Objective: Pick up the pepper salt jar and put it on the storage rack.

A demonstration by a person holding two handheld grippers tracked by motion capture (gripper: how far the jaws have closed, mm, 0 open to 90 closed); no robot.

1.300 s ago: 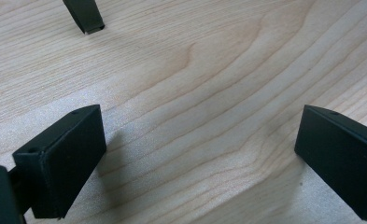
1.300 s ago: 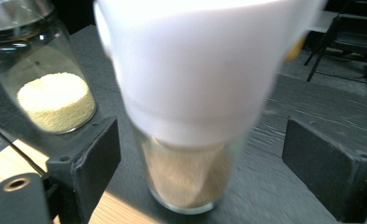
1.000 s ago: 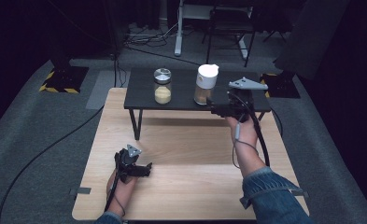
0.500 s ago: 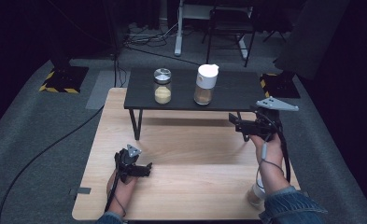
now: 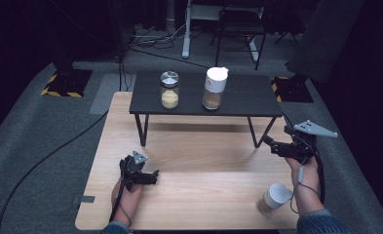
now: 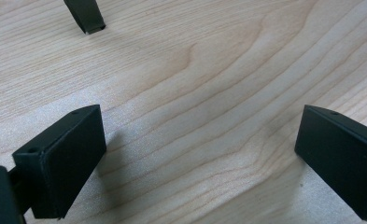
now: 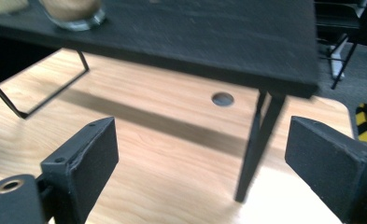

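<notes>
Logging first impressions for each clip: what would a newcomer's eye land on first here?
Probably the two jars on the small black table at the far side of the wooden tabletop: a metal-lidded jar on the left and a white-capped jar beside it. Next, the right gripper, jaws open and empty, near the black table's right leg, with a paper cup close to that forearm. The left gripper rests open on the wood.
</notes>
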